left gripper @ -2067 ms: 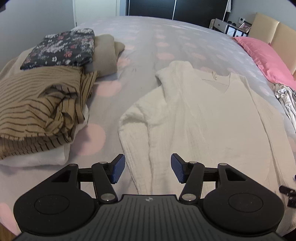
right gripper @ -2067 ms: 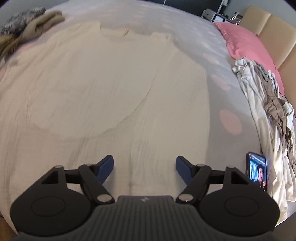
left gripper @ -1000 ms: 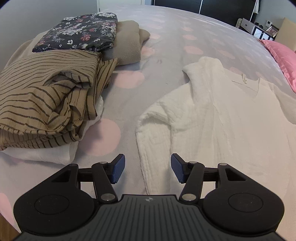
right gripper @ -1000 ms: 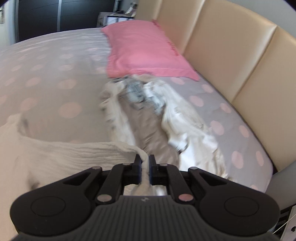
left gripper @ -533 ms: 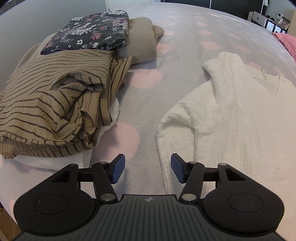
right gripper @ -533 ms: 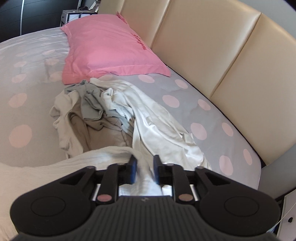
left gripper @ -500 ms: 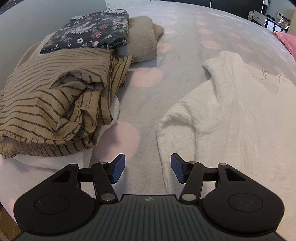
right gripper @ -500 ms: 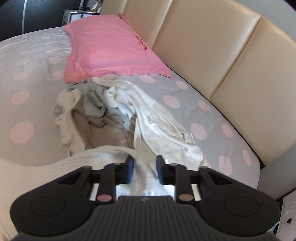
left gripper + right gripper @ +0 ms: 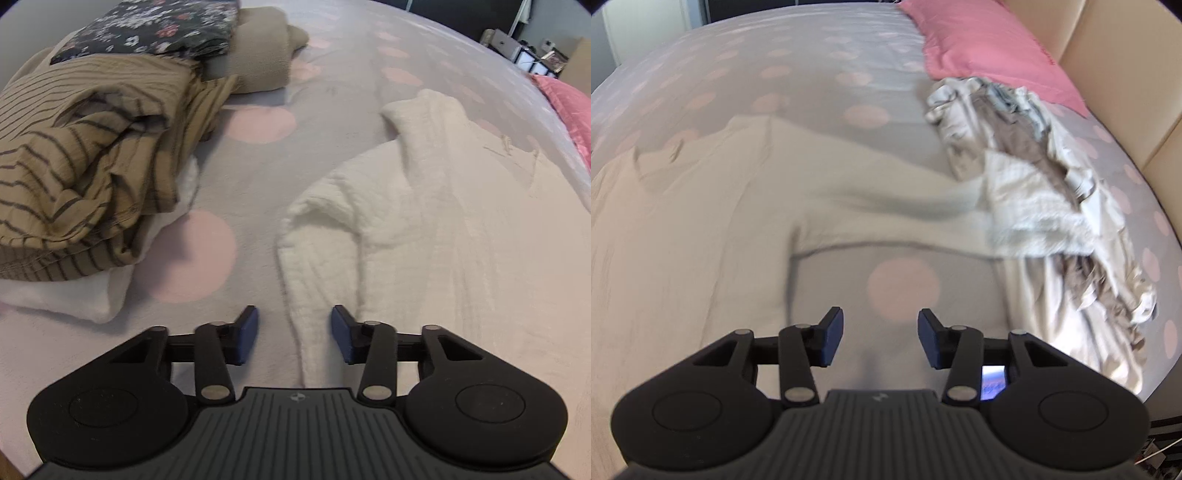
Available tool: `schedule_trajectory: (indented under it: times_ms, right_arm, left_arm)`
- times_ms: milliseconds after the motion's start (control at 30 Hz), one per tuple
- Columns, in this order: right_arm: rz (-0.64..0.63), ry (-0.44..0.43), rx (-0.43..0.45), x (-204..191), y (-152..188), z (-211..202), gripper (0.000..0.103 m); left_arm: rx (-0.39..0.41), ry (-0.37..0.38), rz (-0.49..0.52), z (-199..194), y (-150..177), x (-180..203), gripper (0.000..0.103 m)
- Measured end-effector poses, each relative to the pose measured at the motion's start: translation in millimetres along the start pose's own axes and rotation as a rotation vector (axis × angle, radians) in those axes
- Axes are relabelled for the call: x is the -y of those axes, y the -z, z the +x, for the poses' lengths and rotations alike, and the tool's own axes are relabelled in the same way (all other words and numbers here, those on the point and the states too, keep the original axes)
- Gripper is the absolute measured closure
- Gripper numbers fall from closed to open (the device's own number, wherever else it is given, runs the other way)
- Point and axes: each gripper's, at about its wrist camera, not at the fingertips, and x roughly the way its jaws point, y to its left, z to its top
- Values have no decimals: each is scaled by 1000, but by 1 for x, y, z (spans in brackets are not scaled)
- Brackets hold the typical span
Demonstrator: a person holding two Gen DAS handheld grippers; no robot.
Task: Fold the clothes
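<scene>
A white textured sweater (image 9: 443,229) lies face up on the spotted grey bed (image 9: 255,173). Its left sleeve (image 9: 317,266) runs down between the jaws of my left gripper (image 9: 294,334). Those jaws are closing, and the pads stand a little off the cloth. In the right wrist view the sweater (image 9: 683,221) fills the left side. Its right sleeve (image 9: 886,199) stretches out sideways, with the cuff on a crumpled clothes pile (image 9: 1052,184). My right gripper (image 9: 881,338) hovers over bare sheet below that sleeve. Its jaws are opening with nothing between them.
A striped beige garment (image 9: 85,158) is heaped on white cloth at the left, with a floral folded piece (image 9: 155,29) and a beige one (image 9: 258,55) behind. A pink pillow (image 9: 986,48) and a padded headboard (image 9: 1126,74) bound the right. A lit phone (image 9: 993,382) lies beside my right gripper.
My right gripper has let go of the right sleeve, opened, and swung back away from the clothes pile. My left gripper has narrowed its jaws around the left sleeve.
</scene>
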Motion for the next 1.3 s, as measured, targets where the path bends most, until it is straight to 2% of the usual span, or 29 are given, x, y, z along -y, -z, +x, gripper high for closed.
schedule_trajectory:
  times_ms: [100,167,267,333,467,567,667,733,800,867,933,967,1033,1067,1200,1300]
  right_arm:
    - [-38,-50,-19,-18,17,0,55]
    - [-70,-45,-23,-27,27,2,55]
    - [-116,-44,-50,-35,35,8,56]
    - [-127,-60,-60,-36,36,10,56]
    - [-150,-87,-63,-38,37,12,56]
    - [-154,-92,-71,-39,39,14,56]
    - [-159,-83,-88,-40,42,18,55]
    - [-171,-71,-100,-41,45,21,55]
    - [-180,-66,-105,-42,46,23,55]
    - [-189,-66,-110,-43,47,24,55]
    - [-189,-75,-108,-42,47,23,55]
    - [-188,-79,-107,-42,46,22,55]
    - [-188,-87,-104,-42,47,20,54]
    - [-188,-90,-103,-43,47,20,54]
    - [-203,-95,-109,-47,49,21,54]
    - [-219,-93,-114,-51,51,22,53]
  left_arm:
    - [29,26,33,-3,0,9,99]
    - [76,30,24,-11,-2,11,100]
    - [189,24,54,-38,-13,18,100]
    - [271,66,57,-61,-25,28,101]
    - [351,171,133,-92,-45,72,101]
    - [337,224,293,-94,-40,123,101]
    - [273,264,421,-78,-25,167,101]
    - [221,280,466,-63,-14,189,100]
    - [168,299,467,-46,-4,201,98]
    - [123,295,449,-34,2,204,87]
    - [117,289,434,-37,10,199,76]
    - [128,288,429,-43,13,192,74]
    - [152,286,418,-56,17,178,59]
    - [174,276,408,-64,18,169,56]
    - [216,188,327,-83,18,127,52]
    - [180,99,219,-79,18,93,52]
